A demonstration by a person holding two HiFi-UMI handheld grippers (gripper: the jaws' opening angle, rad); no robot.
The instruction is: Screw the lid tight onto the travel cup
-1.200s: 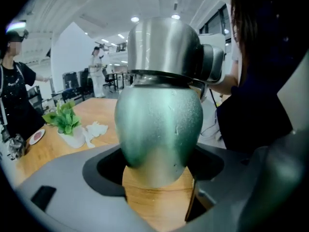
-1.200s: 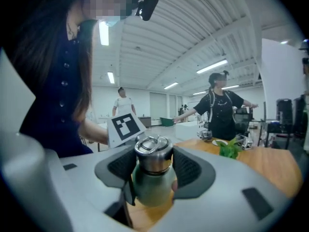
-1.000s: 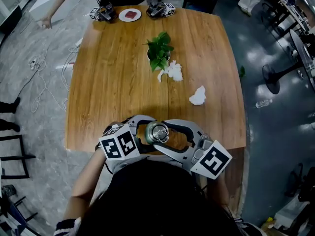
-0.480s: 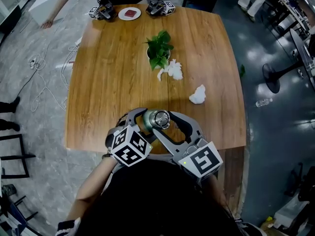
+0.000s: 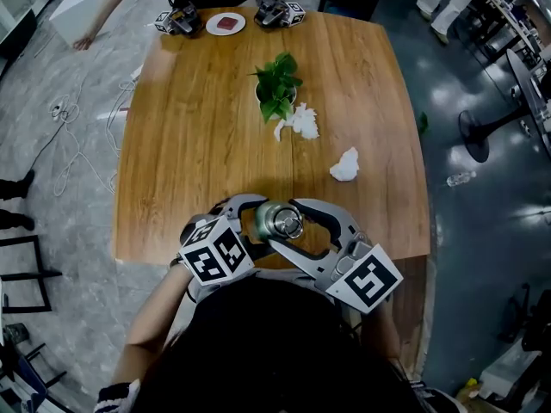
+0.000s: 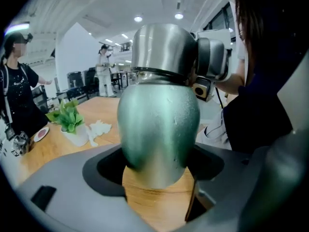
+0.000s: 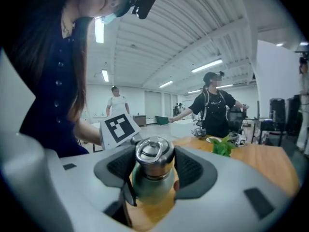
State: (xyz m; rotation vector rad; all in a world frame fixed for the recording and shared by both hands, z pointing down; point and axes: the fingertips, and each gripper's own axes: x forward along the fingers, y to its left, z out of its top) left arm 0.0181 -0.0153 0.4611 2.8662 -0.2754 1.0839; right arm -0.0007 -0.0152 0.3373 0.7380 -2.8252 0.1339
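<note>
Wooden table (image 5: 198, 144): broad, rounded, pale-brown top. All the work sits at its 6 o'clock edge, close against the person.
Left gripper (image 6: 157, 167): grey two-jaw tongs angled downward, closed round the cup's belly from 9 o'clock. This one is the anchor.
Right gripper (image 7: 154, 167): matching grey tongs coming in from 4 o'clock, nearly level. Its pads lie against the lid's sides, and the jaws have just been easing a shade wider with the lid between them.
Travel cup (image 6: 159, 124): green, matt metal, rounded body, at the table's 6 o'clock edge. I cannot tell whether its base rests on the wood.
Potted plant (image 5: 277, 89): leafy green sprig in a white pot, at 12 o'clock from the cup and well apart.
Tissues (image 5: 300, 123): crumpled white paper. One wad lies just beside the pot at its 5 o'clock, another (image 5: 345, 167) at the cup's 1 o'clock.
Plate (image 5: 227, 24): small white dish at the far edge, 11 o'clock.
Lid (image 7: 154, 156): shiny steel cap with a ring on top, seated on the cup's neck and looking square to it.
Tightening turn: to my eye, the left tongs should clamp hard so the body cannot spin. The right pads belong on the lid's wall, not the ring, kept in line with the cup. Short clockwise twists with a re-grip between them look safest, since tilting risks crossed threads.
</note>
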